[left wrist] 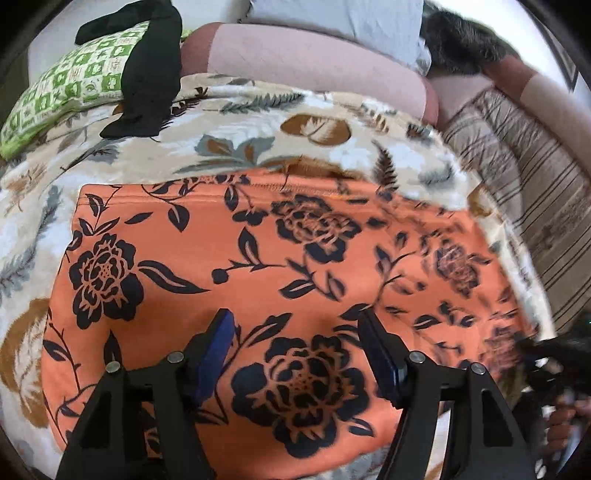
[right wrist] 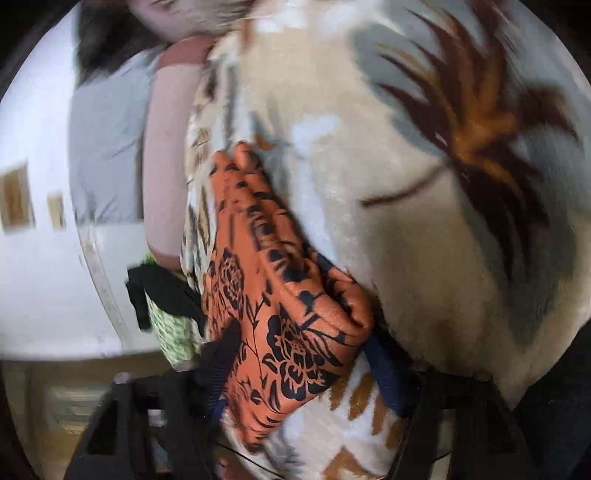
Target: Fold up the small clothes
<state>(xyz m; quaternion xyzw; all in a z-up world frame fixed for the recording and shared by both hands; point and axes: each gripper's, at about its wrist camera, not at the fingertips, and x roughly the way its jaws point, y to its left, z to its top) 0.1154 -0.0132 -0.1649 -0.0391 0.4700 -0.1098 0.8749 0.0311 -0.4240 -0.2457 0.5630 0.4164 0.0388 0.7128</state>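
Note:
An orange cloth with black flowers [left wrist: 258, 251] lies spread flat on a floral blanket [left wrist: 236, 122]. My left gripper [left wrist: 295, 332] hovers over the cloth's near half, jaws open with nothing between them. At the right edge of the left wrist view the right gripper [left wrist: 546, 354] shows as a dark blur at the cloth's right corner. In the right wrist view a bunched edge of the orange cloth [right wrist: 288, 317] lies between the fingers of my right gripper [right wrist: 303, 358]. Those fingers still stand wide apart, and the left fingertip [right wrist: 225, 350] touches the fabric.
A green checked pillow [left wrist: 70, 85] with a black garment [left wrist: 151, 70] draped on it sits at the far left. A pink bolster [left wrist: 314, 62] and a grey pillow [left wrist: 340, 18] lie behind. A striped cover [left wrist: 517, 192] runs along the right. A hand [left wrist: 561, 428] shows at lower right.

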